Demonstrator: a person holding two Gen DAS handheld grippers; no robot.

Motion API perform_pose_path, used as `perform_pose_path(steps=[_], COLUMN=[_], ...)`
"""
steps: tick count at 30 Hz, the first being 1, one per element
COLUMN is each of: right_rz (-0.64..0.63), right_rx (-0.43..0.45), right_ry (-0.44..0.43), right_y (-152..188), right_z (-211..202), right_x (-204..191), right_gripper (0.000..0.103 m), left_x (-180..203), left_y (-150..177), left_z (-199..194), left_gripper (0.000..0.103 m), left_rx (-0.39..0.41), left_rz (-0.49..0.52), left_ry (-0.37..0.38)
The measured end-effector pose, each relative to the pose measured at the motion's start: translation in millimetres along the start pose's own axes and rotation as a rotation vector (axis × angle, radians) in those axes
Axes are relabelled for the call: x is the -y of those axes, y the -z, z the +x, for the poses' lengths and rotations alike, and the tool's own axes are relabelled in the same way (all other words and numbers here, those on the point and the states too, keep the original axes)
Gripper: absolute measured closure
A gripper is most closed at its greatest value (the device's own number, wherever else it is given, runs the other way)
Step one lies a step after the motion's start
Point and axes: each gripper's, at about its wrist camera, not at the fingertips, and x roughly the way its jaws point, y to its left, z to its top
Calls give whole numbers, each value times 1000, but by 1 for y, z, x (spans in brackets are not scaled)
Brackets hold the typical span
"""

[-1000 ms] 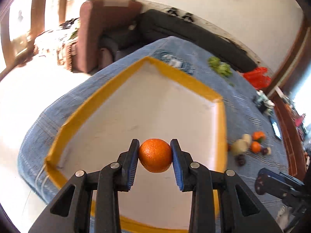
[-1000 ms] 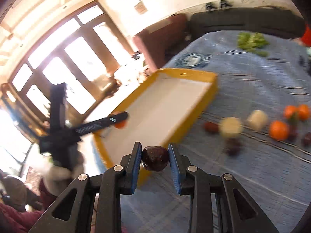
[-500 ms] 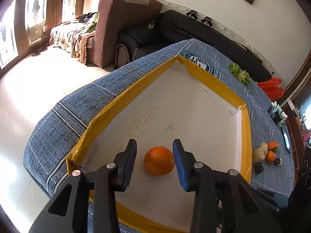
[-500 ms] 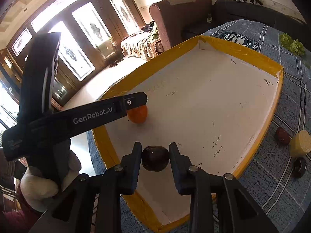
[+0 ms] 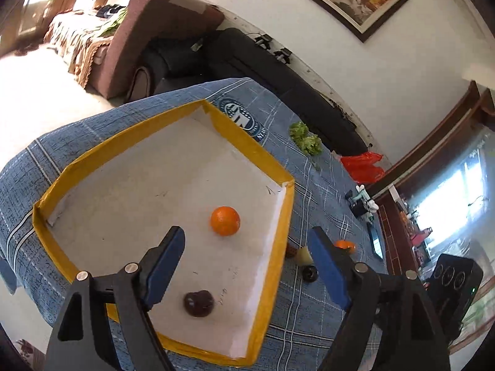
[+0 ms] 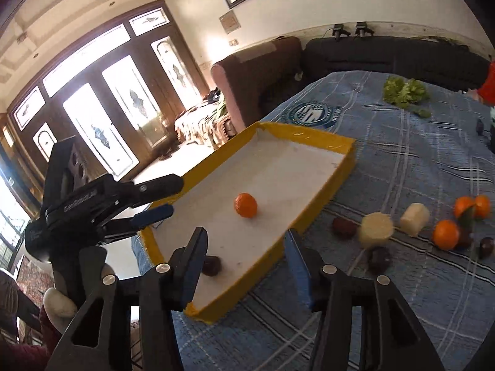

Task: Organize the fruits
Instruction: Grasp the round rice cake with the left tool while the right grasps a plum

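Both my grippers, left [image 5: 247,255] and right [image 6: 244,256], had fingers spread, grasping nothing. Yellow-rimmed tray [image 5: 280,241] had loads of room around the orange [image 5: 225,220] and dark fruit [image 5: 199,303].

I saw yellow-rimmed white tray [image 5: 275,247], orange fruit [image 5: 225,220], dark maroon fruit [image 5: 199,303], blue plaid tabletop cloth [image 6: 417,160].

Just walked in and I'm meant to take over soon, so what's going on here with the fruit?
A person with a gripper in each hand is sorting fruit into the yellow-rimmed tray on the blue-clothed table. An orange and a dark round fruit lie loose inside it. The left gripper and right gripper both hang over the tray, jaws open and holding nothing. More oranges, pale chunks and dark fruits wait on the cloth beside the tray.
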Motion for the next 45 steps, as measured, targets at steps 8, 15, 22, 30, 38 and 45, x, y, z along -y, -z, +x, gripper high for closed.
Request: perform_pose_path(steps=[8,15,22,30,38,45], right_rz=[203,260,74,-7,112,139], right_rx=[105,41,-89,-146,-119,-73], right_ry=[206,238,183,238,228,233], right_y=[16,23,21,23,35,39], right_z=[-73,-60,11,55,24,7], right_x=[104,126,94,86,112,120], right_gripper=[38,37,36,56,74,74], left_x=[51,70,68,108,148,155], left_y=[13,31,17,18,44,54], left_z=[17,45,55,95,165,202], left_gripper=[22,36,36,36,36,47], left_rx=[-81,-151,-161,-237,-342,-377], left_rz=[147,233,237,388,568,652], left_ry=[15,10,-9,-27,-83,-157])
